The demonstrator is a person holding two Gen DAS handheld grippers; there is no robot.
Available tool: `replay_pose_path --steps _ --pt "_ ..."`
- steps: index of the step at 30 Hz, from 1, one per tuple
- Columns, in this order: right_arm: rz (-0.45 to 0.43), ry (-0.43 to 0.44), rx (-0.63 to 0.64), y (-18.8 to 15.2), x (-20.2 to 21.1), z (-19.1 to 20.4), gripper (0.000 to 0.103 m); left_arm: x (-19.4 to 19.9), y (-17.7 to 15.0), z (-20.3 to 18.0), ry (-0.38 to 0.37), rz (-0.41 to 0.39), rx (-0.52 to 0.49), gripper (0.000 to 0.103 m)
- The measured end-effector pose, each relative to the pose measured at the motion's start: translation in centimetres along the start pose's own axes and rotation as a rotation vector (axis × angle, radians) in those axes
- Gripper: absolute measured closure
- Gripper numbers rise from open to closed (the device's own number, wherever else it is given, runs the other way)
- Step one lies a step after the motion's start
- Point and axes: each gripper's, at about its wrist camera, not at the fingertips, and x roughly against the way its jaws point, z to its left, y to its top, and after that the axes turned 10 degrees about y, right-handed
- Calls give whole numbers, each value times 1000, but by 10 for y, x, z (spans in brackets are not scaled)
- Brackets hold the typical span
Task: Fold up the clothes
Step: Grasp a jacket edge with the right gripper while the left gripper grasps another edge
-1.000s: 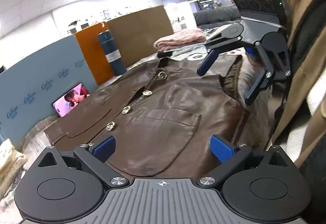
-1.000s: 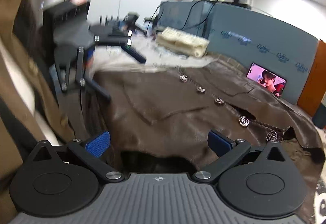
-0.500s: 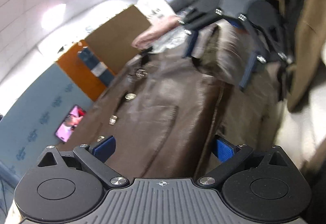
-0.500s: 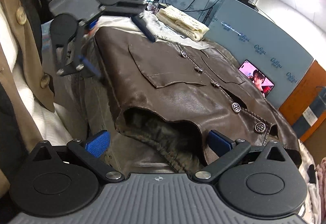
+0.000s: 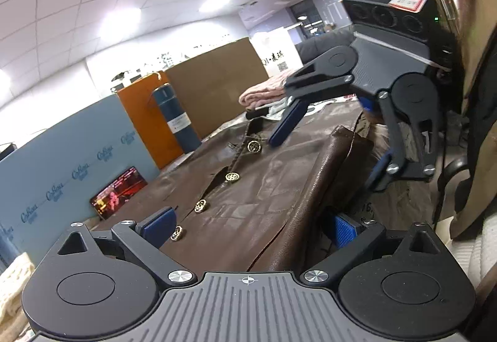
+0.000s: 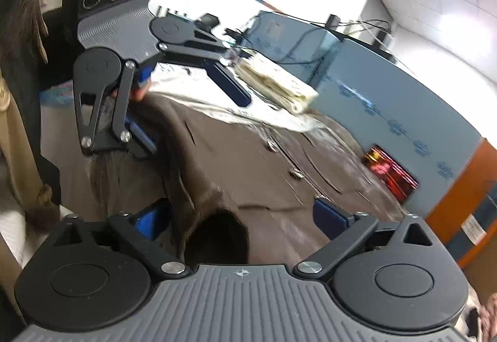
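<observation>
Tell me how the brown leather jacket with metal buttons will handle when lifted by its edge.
The brown leather jacket probably drapes heavily: its near edge sags in soft folds. Its glossy surface may slip between the left gripper pads.

Since a second ago the near edge of the brown leather jacket (image 5: 264, 196) has come up off the worktop: it now stands as a raised fold between the jaws of the left gripper (image 5: 251, 225) and of the right gripper (image 6: 245, 219). Both grippers have closed in on that edge, the cloth now filling their gaps.
</observation>
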Motion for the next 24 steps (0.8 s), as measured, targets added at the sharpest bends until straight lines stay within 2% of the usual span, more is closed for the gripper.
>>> replay_pose_path --steps 1,4,6,10,15,18,24 --pt "-1 27 -3 1 -2 -2 42 1 -1 1 4 -1 1 2" --pt "-4 99 -44 3 -4 -9 71 6 -7 5 25 6 1 2" --pt "-33 100 -84 4 -1 -17 78 11 -13 9 35 17 5 2" --pt "-149 80 -219 2 10 -46 81 18 -22 19 74 28 3 3" --pt "-157 79 -252 3 15 -54 81 18 -28 33 79 11 10 6" --pt "-155 73 -285 2 17 -54 81 24 -25 38 97 -35 13 9" --pt "-151 100 -282 4 11 -52 80 31 -25 56 123 -125 143 9"
